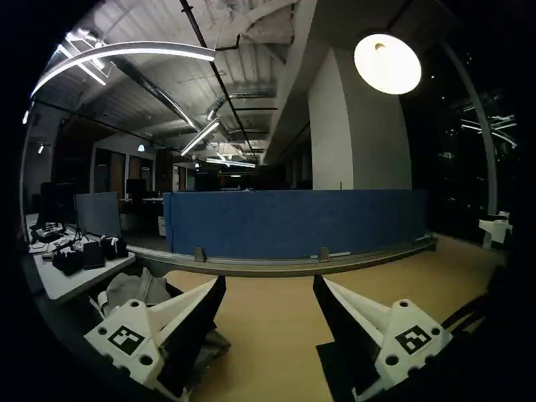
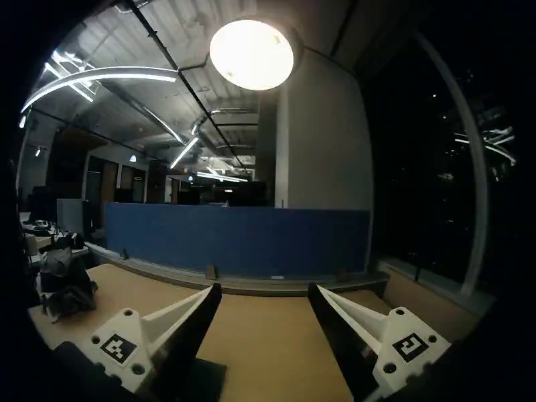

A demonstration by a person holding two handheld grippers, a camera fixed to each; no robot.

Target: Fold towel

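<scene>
Crumpled towel (image 1: 137, 289) lay unfolded at the table's (image 1: 281, 335) end.
Left gripper (image 1: 268, 280) and right gripper (image 2: 264, 287) hovered, fingers apart and empty, seemingly readied to grab it.

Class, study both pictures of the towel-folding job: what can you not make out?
Left gripper view: the grey cloth lies partly behind a finger of the open left tongs; its full shape is hidden.
Right gripper view: the dark bundle at the dim edge is too dark to identify.
Right gripper view: the dark mat is cut off by the lower edge and partly covered by the open right tongs.
</scene>
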